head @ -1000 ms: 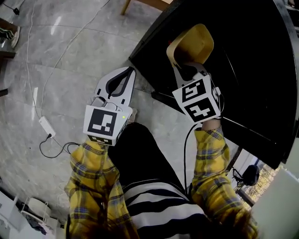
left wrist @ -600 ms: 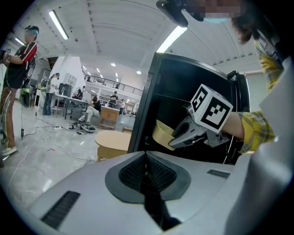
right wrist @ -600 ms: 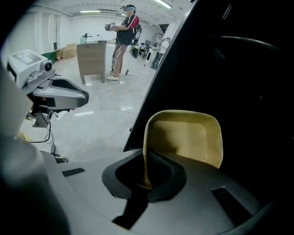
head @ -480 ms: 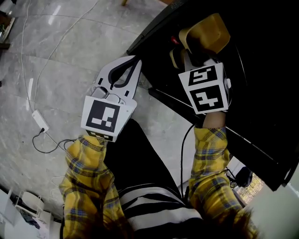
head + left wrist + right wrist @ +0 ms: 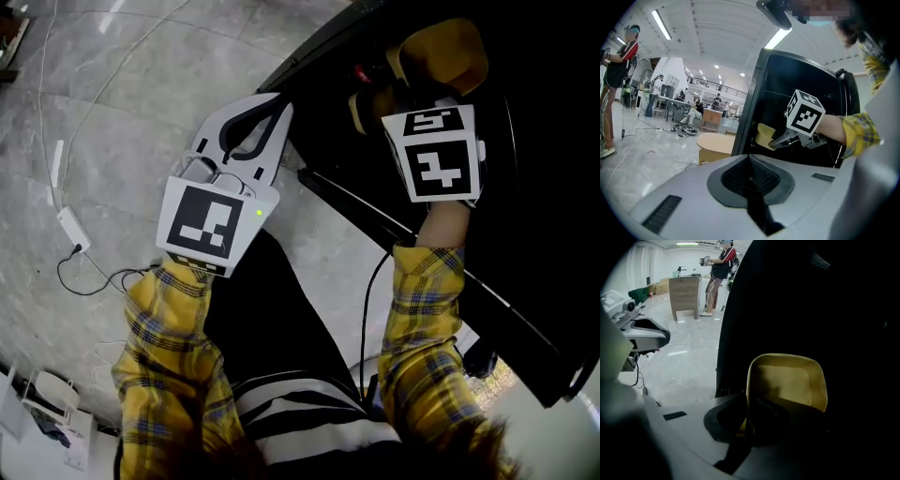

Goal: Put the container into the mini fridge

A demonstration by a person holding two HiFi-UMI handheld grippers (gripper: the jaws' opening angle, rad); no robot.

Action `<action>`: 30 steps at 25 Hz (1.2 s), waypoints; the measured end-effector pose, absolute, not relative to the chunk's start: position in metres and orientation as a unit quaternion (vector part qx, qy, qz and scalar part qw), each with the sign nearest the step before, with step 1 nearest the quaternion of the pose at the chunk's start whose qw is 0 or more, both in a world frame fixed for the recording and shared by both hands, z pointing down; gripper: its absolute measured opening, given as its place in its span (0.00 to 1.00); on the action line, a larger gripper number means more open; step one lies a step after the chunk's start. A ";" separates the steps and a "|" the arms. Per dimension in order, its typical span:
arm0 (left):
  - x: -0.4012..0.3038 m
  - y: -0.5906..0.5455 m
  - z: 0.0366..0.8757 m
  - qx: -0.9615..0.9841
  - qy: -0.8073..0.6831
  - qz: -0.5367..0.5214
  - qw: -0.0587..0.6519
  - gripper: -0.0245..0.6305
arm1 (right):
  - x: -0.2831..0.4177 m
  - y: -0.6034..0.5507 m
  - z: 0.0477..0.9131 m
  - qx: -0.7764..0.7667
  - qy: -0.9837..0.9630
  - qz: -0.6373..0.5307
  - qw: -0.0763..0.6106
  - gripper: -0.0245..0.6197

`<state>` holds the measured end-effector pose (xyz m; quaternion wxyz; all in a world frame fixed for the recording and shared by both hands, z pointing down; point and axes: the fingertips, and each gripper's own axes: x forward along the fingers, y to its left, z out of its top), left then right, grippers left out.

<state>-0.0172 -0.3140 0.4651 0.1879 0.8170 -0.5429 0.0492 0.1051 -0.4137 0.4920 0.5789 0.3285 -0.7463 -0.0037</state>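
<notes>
A yellow container (image 5: pixel 441 52) (image 5: pixel 787 380) (image 5: pixel 765 135) is held by its near rim in my right gripper (image 5: pixel 398 98) (image 5: pixel 747 420), which is shut on it. Container and gripper are inside the dark opening of the black mini fridge (image 5: pixel 534 197) (image 5: pixel 806 79). The container is tilted on edge, its hollow side facing the right gripper's camera. My left gripper (image 5: pixel 246 141) (image 5: pixel 750 180) hovers over the floor just left of the fridge's front edge, jaws shut with nothing between them.
The fridge's open front edge (image 5: pixel 309 66) runs diagonally beside the left gripper. A white power strip and cables (image 5: pixel 67 225) lie on the grey tiled floor at left. A round wooden table (image 5: pixel 715 143) stands beyond the fridge. People stand far off in the hall.
My right gripper has carried the yellow container up and to the right, deeper into the fridge opening. The left gripper has drifted slightly toward the fridge edge, still shut.
</notes>
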 end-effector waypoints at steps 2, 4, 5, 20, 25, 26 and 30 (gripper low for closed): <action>-0.018 -0.316 0.466 0.815 -0.546 0.047 0.190 0.07 | 0.106 -0.417 0.493 0.333 -0.747 -0.008 0.575 0.08; -0.021 -0.317 0.466 0.813 -0.548 0.044 0.191 0.07 | 0.105 -0.420 0.491 0.343 -0.746 -0.015 0.570 0.08; -0.022 -0.318 0.466 0.813 -0.549 0.042 0.190 0.07 | 0.105 -0.422 0.491 0.347 -0.745 -0.020 0.569 0.08; -0.028 -0.315 0.466 0.806 -0.558 0.031 0.193 0.07 | 0.104 -0.431 0.485 0.396 -0.753 -0.060 0.522 0.15; -0.033 -0.311 0.462 0.806 -0.560 0.031 0.188 0.07 | 0.102 -0.434 0.477 0.424 -0.751 -0.073 0.501 0.21; -0.035 -0.310 0.461 0.806 -0.561 0.031 0.187 0.07 | 0.102 -0.434 0.475 0.430 -0.751 -0.077 0.495 0.22; -0.041 -0.305 0.452 0.801 -0.569 0.025 0.183 0.07 | 0.102 -0.432 0.463 0.446 -0.752 -0.088 0.477 0.22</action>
